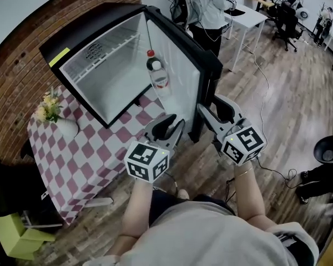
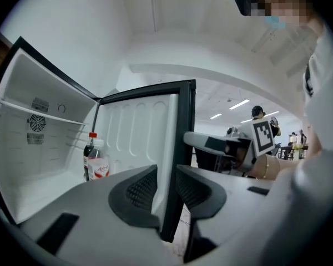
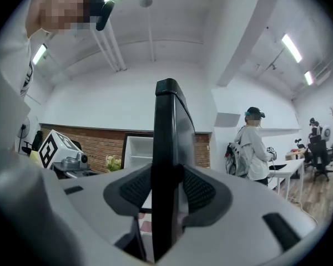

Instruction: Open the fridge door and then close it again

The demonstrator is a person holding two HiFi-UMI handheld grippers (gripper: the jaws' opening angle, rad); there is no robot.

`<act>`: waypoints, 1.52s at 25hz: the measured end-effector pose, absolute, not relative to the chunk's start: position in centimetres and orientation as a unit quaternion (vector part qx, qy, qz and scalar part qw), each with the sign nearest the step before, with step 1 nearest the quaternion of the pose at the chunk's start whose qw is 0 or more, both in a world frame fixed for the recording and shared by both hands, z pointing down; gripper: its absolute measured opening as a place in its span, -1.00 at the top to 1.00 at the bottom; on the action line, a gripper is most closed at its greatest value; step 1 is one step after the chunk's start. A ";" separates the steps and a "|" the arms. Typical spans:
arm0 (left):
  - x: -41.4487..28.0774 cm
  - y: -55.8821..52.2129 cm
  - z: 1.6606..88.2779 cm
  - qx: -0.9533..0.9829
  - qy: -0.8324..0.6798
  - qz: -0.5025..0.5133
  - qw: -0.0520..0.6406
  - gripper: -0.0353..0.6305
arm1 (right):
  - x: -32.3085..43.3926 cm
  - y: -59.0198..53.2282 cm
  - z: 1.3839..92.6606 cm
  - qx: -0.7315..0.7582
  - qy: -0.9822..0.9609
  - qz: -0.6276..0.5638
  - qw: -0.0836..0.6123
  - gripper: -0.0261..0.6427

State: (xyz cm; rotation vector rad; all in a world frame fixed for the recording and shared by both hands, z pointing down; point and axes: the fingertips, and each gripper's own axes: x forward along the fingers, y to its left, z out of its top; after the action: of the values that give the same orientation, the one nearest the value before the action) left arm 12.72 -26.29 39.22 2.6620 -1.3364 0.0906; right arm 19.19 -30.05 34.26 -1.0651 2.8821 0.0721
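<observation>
Closest in, the right claw (image 3: pixel 167 192) is clamped on the free edge of the fridge door (image 3: pixel 167 126). Both ribbed pads (image 3: pixel 137 190) press the black edge from either side, and the door rises straight up between them. Just to its left, the left claw (image 2: pixel 166 190) has its jaws apart around the same door, lower down near the bottom corner. The pads sit just beside the door's white lining and black rim rather than squeezing them. Each claw is held in one of the person's hands, with the marker cubes toward the body.

The door is swung wide open, hanging out past the table's right edge over the wooden floor (image 1: pixel 288 104). Two bottles stand in the door's shelf: a dark one with a red cap (image 2: pixel 91 148) and, touching it in front, a clear one with a red label (image 2: pixel 100 164).

The fridge (image 1: pixel 89 24) is black outside and white inside. It stands on the right end of the table (image 1: pixel 83 165), which has a pink-and-white checked cloth. Its wire shelf (image 1: pixel 108 51) is bare. A white vase of flowers (image 1: pixel 61 125) stands near the table's left edge, beside the brick wall (image 1: pixel 22 65). Beyond the fridge, another person (image 1: pixel 208 10) stands next to a white desk (image 1: pixel 247 15).
</observation>
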 end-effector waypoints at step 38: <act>6.9 -28.0 41.9 0.844 -0.519 0.036 0.129 0.84 | 26.6 -34.8 34.0 -0.468 0.881 -0.011 0.065 0.47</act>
State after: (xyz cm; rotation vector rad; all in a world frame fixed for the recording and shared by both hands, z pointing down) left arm 6.86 -28.04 41.88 2.4546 -1.5085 0.1055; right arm 26.56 -34.76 33.98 -1.4136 2.6598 -0.0334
